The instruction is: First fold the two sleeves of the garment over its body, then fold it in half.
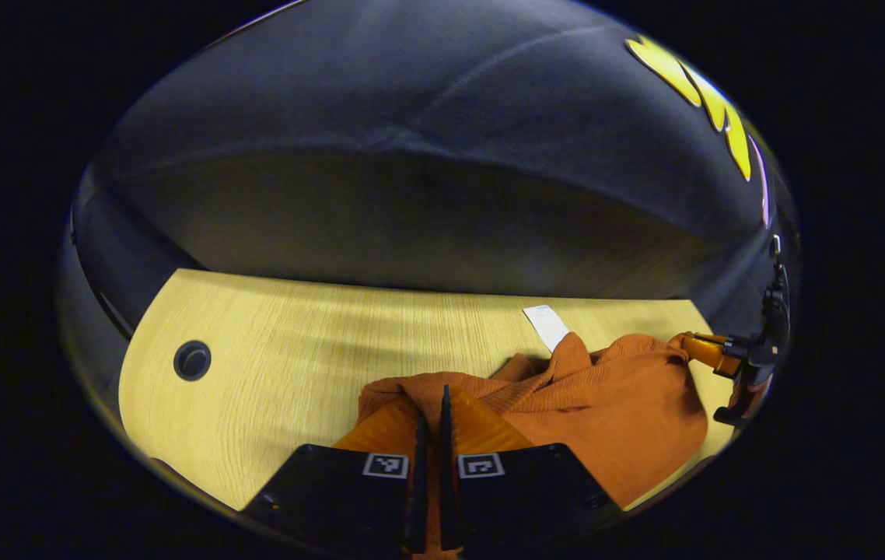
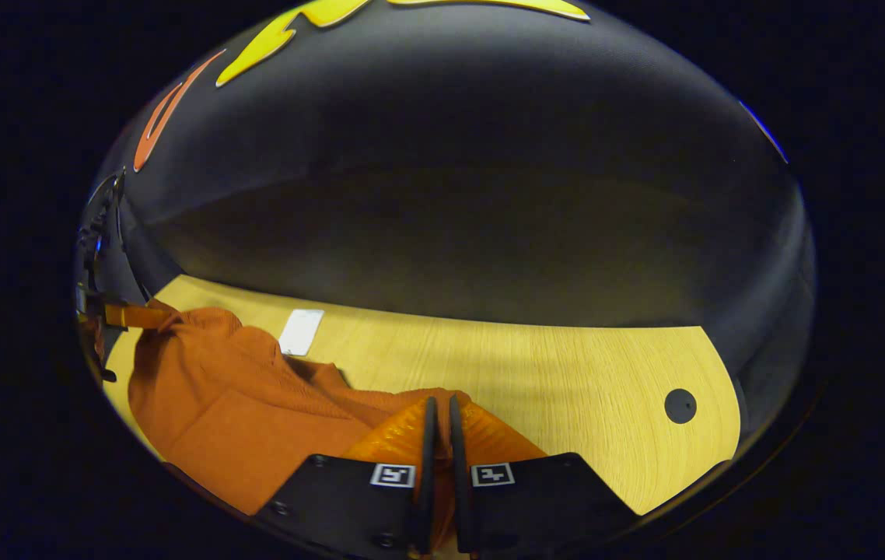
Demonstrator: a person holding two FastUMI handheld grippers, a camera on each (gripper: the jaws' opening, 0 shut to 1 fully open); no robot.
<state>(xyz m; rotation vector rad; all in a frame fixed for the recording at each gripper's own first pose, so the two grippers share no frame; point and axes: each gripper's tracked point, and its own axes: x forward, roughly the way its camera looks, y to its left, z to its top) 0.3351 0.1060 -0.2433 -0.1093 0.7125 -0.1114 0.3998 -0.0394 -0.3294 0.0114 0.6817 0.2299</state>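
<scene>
the garment (image 1: 613, 404) is matt orange cloth, finely ribbed and soft-creased. the bench (image 1: 279, 358) looks like pale wood with a straight grain and a smooth, low sheen. the white card (image 1: 547, 325) is perhaps paper.

No readable words, brands or numbers show. The left gripper (image 1: 431, 412) carries two small square black-and-white coded markers at about 6 o'clock in the left gripper view, one on each finger base; the right gripper (image 2: 440, 416) bears a like pair at 6 o'clock in the right gripper view. The white tag (image 1: 547, 326) on the table (image 1: 271, 373) is too small to read
</scene>
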